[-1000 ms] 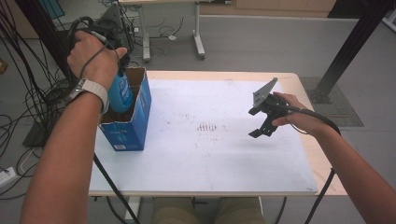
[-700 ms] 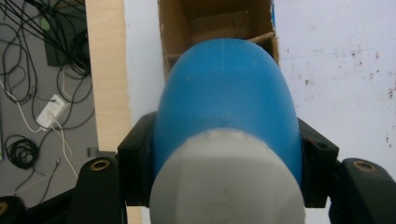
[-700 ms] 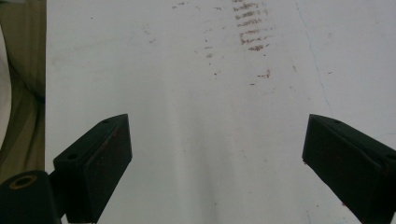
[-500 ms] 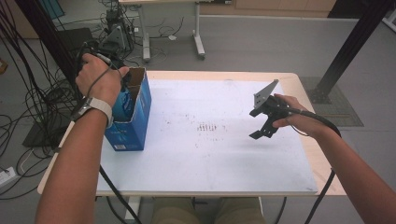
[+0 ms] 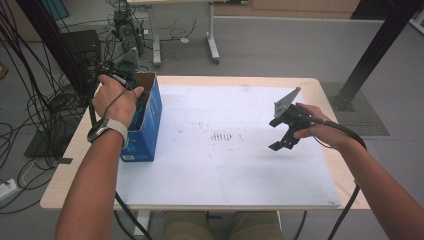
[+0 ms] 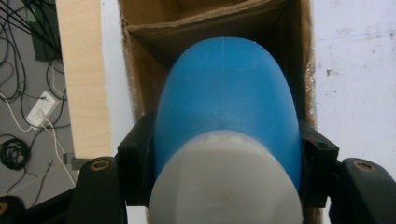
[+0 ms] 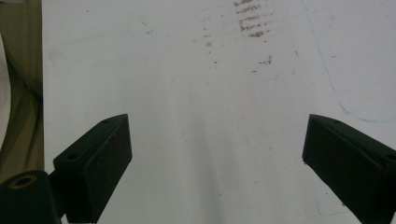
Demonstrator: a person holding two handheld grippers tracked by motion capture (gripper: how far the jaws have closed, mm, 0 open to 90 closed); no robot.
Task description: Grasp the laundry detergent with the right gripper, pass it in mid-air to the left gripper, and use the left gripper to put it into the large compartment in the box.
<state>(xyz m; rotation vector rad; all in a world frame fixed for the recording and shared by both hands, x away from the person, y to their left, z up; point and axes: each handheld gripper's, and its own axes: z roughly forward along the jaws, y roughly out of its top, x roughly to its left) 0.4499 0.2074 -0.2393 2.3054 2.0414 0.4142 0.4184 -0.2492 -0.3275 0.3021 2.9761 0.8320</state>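
Blue bottle (image 6: pixel 226 102) clamped in left hand-held gripper (image 6: pixel 224 154), now lowered into cardboard box (image 5: pixel 150 107) below; right hand-held gripper (image 7: pixel 215 154) wide open, empty.

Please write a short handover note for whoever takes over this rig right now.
Left gripper: shut on the blue bottle, holding it just below its white cap, bottom end pointing into the open blue cardboard box at the table's left edge.
Right gripper: open, nothing between its jaws, held above the white mat on the right side.
Done: bottle lined up with the box opening and partly inside.
Left: probably lower it fully, let go, and pull the left gripper out.
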